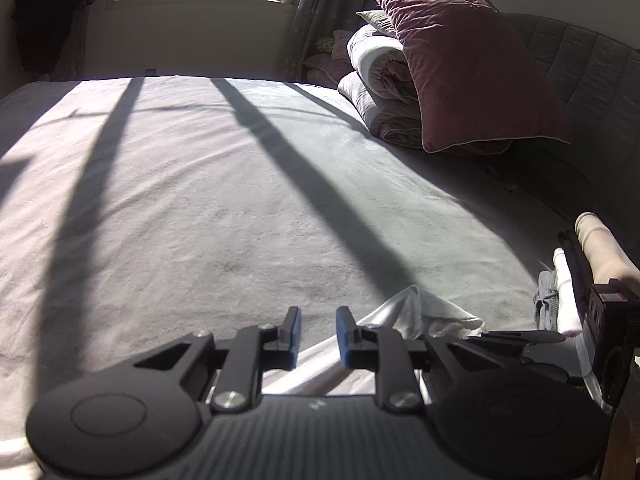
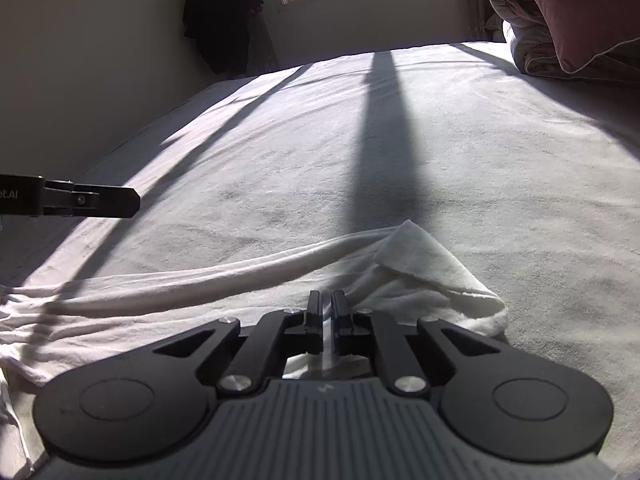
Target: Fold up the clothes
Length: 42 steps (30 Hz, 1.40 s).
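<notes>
A white garment (image 2: 420,272) lies rumpled on the grey bedsheet (image 2: 400,140). One corner is turned over, and a long strip runs left towards the bed's edge. My right gripper (image 2: 327,310) sits low at the garment's near edge, its fingers pressed together with a thin strip of white cloth between them. My left gripper (image 1: 319,326) is open above the same garment (image 1: 420,312), with nothing between its blue pads. The left gripper (image 2: 134,202) shows from the side in the right wrist view, hovering over the sheet. In the left wrist view the right gripper (image 1: 480,336) touches the cloth's corner.
A maroon pillow (image 1: 460,64) leans on rolled quilts (image 1: 376,80) against the grey headboard (image 1: 580,80) at the far right. White, dark and beige fabric pieces (image 1: 576,272) sit at the bed's right edge. Dark clothing (image 2: 224,12) hangs by the window. Long shadows cross the sheet.
</notes>
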{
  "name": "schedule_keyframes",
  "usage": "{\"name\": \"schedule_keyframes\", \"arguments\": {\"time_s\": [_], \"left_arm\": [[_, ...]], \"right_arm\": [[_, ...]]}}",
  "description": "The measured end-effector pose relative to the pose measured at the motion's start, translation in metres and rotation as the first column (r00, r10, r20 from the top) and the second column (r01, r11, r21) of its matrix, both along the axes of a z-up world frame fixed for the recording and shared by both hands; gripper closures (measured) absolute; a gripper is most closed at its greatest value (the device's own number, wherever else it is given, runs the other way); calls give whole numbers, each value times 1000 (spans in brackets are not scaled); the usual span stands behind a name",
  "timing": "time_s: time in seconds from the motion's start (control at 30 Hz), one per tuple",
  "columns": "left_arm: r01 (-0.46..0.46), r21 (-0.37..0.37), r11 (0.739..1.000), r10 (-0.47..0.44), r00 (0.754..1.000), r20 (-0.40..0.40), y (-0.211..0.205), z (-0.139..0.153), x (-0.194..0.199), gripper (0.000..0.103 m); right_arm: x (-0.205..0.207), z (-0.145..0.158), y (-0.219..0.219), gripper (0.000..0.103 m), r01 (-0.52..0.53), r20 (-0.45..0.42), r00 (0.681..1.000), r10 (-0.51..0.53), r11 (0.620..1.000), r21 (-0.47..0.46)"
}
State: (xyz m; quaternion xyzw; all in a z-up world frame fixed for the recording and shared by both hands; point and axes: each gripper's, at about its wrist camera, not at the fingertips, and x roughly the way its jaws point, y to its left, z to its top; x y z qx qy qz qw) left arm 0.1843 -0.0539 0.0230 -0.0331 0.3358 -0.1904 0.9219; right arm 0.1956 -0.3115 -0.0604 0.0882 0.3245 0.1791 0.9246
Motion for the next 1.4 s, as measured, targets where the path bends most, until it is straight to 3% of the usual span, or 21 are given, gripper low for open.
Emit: {"name": "schedule_keyframes", "arguments": {"time_s": [0.03, 0.2, 0.27, 0.33, 0.4, 0.5, 0.57, 0.6, 0.7, 0.8, 0.87, 1.03, 1.1, 1.17, 1.3, 1.4], "left_arm": [[-12, 7, 1000, 12, 1000, 4, 11, 2, -8, 80], [-138, 45, 989, 135, 989, 55, 86, 8, -53, 73], [-209, 41, 977, 206, 975, 80, 117, 6, -67, 70], [-296, 46, 954, 290, 952, 102, 146, -1, -78, 67], [-378, 70, 923, 369, 922, 116, 171, -11, -86, 63], [-469, 100, 877, 463, 883, 77, 206, -29, -87, 63], [-523, 82, 848, 516, 851, 95, 223, -36, -89, 61], [-550, 65, 832, 542, 833, 110, 231, -39, -91, 59], [-618, -10, 786, 616, 782, 94, 254, -52, -95, 53], [-676, -6, 737, 676, 737, 6, 272, -63, -89, 53], [-692, 8, 721, 693, 721, -12, 282, -60, -85, 53], [-686, 121, 718, 691, 723, 4, 318, -49, -88, 47], [-707, 162, 688, 714, 700, 24, 332, -49, -93, 47], [-732, 161, 662, 738, 674, 27, 346, -49, -95, 47], [-744, 89, 662, 749, 662, -33, 364, -57, -91, 47], [-754, 40, 656, 754, 654, -60, 370, -64, -88, 61]], "right_arm": [[1, 0, -5, 101, 29, 3, 1000, -29, 1000, 3], [6, -2, -34, 103, 212, 19, 977, -213, 976, 43], [5, 1, -38, 103, 336, 60, 940, -335, 942, -1], [2, 5, -37, 89, 450, 130, 890, -438, 890, -79], [-1, 9, -32, 89, 510, 204, 854, -478, 848, -148], [-10, 17, -24, 89, 440, 258, 881, -396, 887, -141], [-14, 24, -14, 87, 382, 282, 900, -332, 913, -146], [-16, 27, -9, 83, 355, 289, 908, -303, 924, -146], [-20, 36, 7, 46, 261, 297, 931, -212, 956, -136], [-24, 42, 25, 45, 196, 299, 943, -144, 969, -150], [-22, 44, 34, 45, 170, 283, 951, -121, 973, -156], [-20, 46, 67, 45, 133, 242, 967, -79, 968, -213], [-15, 45, 89, 45, 73, 205, 978, -28, 973, -217], [-10, 44, 110, 45, 14, 168, 986, 24, 976, -219], [-6, 46, 177, 45, -199, 88, 968, 233, 937, -288], [-3, 47, 223, 45, -339, 16, 932, 362, 887, -312]]}}
